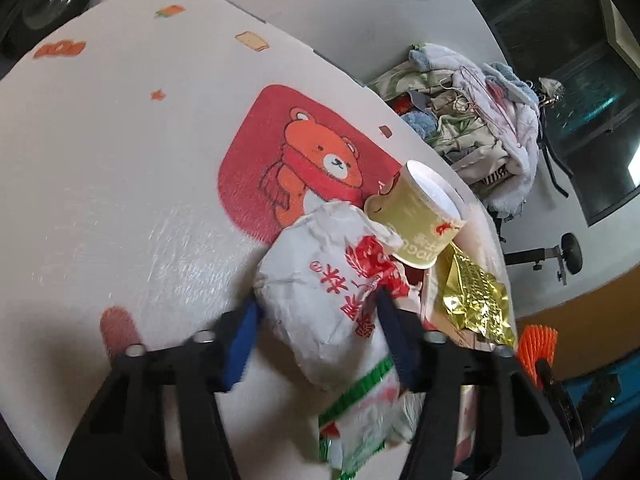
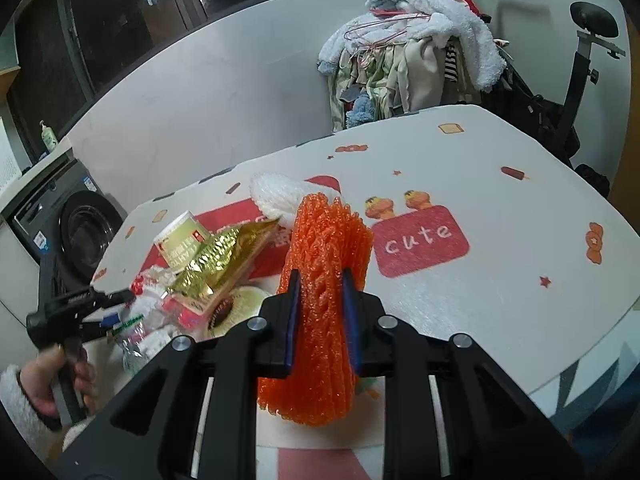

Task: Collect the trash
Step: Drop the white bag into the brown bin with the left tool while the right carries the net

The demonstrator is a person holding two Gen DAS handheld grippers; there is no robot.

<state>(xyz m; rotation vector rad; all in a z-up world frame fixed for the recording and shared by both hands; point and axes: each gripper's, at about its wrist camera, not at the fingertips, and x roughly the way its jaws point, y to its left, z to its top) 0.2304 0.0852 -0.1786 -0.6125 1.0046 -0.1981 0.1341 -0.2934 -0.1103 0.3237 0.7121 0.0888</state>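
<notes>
My left gripper (image 1: 316, 312) has its blue pads on both sides of a crumpled white paper bag with red print (image 1: 324, 280), which bulges between them on the table. A green paper cup (image 1: 420, 216) lies tipped just beyond the bag, with a gold foil wrapper (image 1: 476, 300) to its right. My right gripper (image 2: 320, 300) is shut on an orange foam net sleeve (image 2: 324, 264) and holds it upright above the table. The cup (image 2: 182, 240), the foil (image 2: 216, 258) and the left gripper (image 2: 92, 308) show at the left of the right wrist view.
The table wears a white cloth (image 1: 120, 160) with a bear print (image 1: 312, 168). A green-striped plastic bag (image 1: 360, 408) lies under the left gripper. A white foam net (image 2: 276, 196) lies behind the orange one. A clothes pile (image 2: 408, 48), an exercise bike (image 2: 580, 64) and a washing machine (image 2: 72, 232) stand around.
</notes>
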